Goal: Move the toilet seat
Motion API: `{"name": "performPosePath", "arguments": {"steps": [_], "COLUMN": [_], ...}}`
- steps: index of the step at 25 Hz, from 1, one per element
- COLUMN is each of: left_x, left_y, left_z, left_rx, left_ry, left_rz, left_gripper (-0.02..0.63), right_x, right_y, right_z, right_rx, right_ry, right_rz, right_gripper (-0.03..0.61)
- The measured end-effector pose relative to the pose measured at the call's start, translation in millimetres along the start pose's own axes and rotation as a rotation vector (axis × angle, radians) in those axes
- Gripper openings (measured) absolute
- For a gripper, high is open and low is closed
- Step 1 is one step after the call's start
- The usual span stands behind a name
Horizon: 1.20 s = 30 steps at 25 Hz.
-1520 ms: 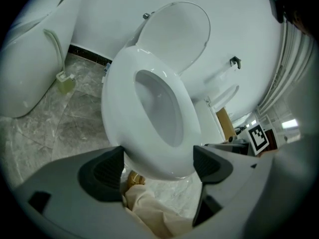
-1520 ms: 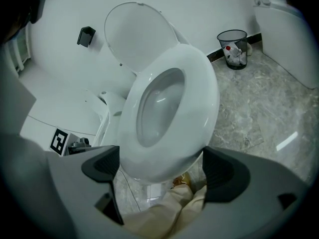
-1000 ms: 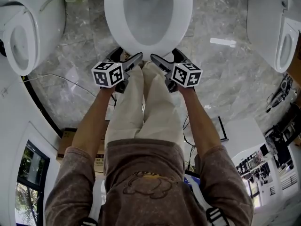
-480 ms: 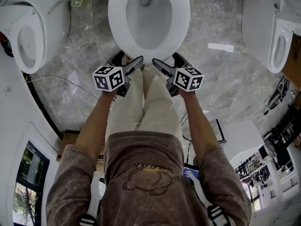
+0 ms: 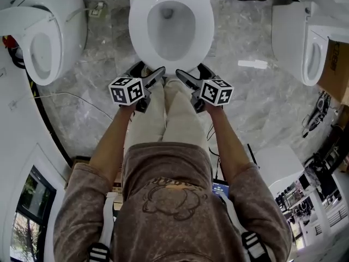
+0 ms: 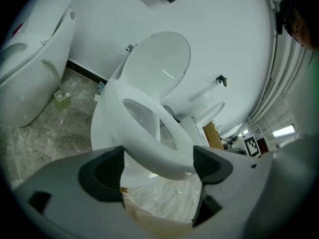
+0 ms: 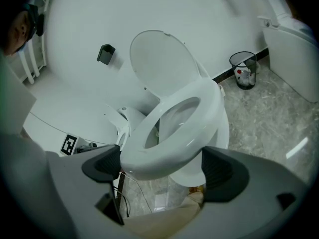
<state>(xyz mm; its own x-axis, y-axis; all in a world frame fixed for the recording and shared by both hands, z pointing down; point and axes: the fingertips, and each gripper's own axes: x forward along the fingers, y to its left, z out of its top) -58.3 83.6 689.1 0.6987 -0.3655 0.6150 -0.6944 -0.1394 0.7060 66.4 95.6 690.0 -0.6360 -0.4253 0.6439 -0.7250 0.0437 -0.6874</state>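
Observation:
The white toilet seat [image 5: 204,33] lies down on the bowl straight ahead of me, and its lid [image 6: 160,62] stands upright against the wall. My left gripper [image 5: 148,72] and right gripper [image 5: 192,72] hover side by side just short of the bowl's front edge, above my cream trouser legs. Both are open and hold nothing. In the left gripper view the seat [image 6: 149,139] shows beyond the left gripper [image 6: 157,166], apart from the pads. The right gripper [image 7: 159,166] likewise frames the seat [image 7: 192,131] and the raised lid [image 7: 162,66] without touching.
A second toilet [image 5: 38,34] stands at the left and a third [image 5: 305,42] at the right. A wire waste bin [image 7: 244,69] sits by the wall to the right of the bowl. A cable [image 5: 71,95] runs over the marble floor. A cardboard box [image 5: 335,64] is at the far right.
The head view has pulled back: the toilet looks smaller and more of its rear shows. Both grippers keep nearly the same spot before the bowl, still open.

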Motion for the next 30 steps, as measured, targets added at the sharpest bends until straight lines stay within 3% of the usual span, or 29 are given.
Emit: {"name": "performPosePath", "arguments": {"steps": [20, 30], "left_x": [-26.4, -29.8], "left_y": [-41.8, -54.5], "left_z": [62.0, 85.0], "left_rx": [-0.015, -0.013], "left_ry": [-0.092, -0.159], "left_rz": [-0.044, -0.023], "left_gripper": [0.428, 0.428], "right_x": [-31.5, -39.0], "right_y": [40.7, 52.0], "right_z": [60.8, 82.5], "right_rx": [-0.020, -0.046], "right_ry": [-0.059, -0.078], "right_rz": [0.088, 0.116], "right_gripper": [0.471, 0.471]}}
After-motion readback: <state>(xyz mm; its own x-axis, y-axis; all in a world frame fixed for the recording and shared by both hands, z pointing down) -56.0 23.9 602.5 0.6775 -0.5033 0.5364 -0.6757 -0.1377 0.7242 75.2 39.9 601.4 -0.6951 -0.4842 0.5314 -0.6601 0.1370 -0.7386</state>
